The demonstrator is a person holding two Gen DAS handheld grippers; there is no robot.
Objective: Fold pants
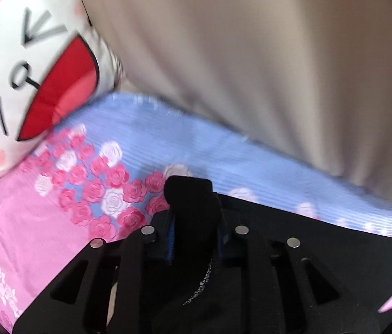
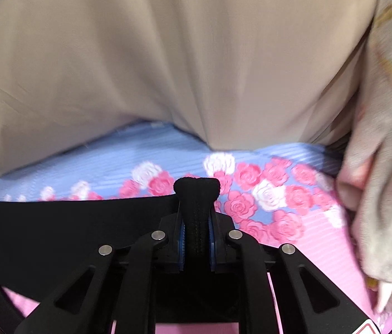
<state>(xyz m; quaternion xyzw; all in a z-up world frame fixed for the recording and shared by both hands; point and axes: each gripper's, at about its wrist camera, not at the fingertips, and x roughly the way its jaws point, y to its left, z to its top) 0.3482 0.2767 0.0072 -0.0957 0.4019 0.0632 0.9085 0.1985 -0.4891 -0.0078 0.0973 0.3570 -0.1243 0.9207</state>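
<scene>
Now both tools clamp black pants [image 2: 56,228]: left tool [image 1: 189,194], right tool [image 2: 196,194].

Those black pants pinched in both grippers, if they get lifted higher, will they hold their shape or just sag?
The black pants will probably sag: the fabric bunches into a soft tuft above each closed gripper, left gripper and right gripper. They look thin and light, draping flat over the floral sheet. Slipping seems unlikely with that fold clamped.

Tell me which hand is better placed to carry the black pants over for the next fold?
Neither clearly: the left gripper and right gripper are each shut on a bunch of the black pants. Probably both should carry together over the flowered sheet.
</scene>
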